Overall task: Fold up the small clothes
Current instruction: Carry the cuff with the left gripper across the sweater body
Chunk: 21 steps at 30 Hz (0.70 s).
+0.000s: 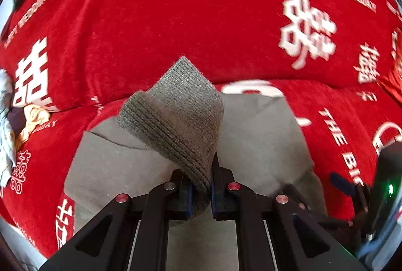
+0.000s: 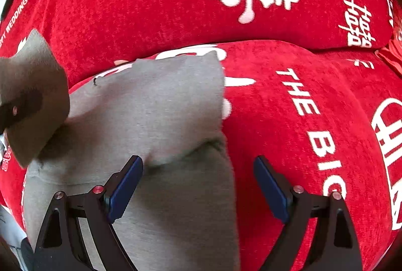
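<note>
A small grey garment (image 1: 258, 140) lies on a red sofa cover; it also shows in the right wrist view (image 2: 160, 107). My left gripper (image 1: 202, 192) is shut on the garment's ribbed cuff (image 1: 176, 115) and holds it lifted above the flat part. In the right wrist view the left gripper (image 2: 15, 110) shows at the left edge with the lifted cloth. My right gripper (image 2: 198, 178) is open and empty, its fingers spread over the garment's right edge near the front. The right gripper also shows at the right edge of the left wrist view (image 1: 351, 188).
The red sofa cover (image 1: 201, 19) with white characters and lettering covers the seat and backrest (image 2: 150, 7). A pile of other light clothes (image 1: 15, 120) lies at the far left of the seat.
</note>
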Tool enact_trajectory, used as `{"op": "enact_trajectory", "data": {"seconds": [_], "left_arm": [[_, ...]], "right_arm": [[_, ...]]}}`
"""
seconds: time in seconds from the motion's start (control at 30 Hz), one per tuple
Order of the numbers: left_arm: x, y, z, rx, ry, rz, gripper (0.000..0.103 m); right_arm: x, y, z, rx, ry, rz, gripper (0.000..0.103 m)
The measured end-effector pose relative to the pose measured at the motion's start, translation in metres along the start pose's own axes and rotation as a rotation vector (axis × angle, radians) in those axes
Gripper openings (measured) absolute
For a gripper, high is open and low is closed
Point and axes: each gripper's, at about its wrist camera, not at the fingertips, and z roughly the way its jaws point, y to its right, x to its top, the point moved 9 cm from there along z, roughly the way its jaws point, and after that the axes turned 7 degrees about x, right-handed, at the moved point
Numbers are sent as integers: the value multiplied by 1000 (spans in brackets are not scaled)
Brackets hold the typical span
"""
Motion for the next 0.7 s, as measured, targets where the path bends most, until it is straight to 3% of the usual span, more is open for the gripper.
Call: {"op": "enact_trajectory", "data": {"seconds": [0.37, 0.7], "left_arm": [[-32, 53, -7, -34, 8, 156, 11], [-44, 50, 29, -81, -82, 79, 12]], "right_arm": [[0, 13, -7, -2, 23, 11, 91], [1, 28, -21, -30, 36, 11, 91]]}}
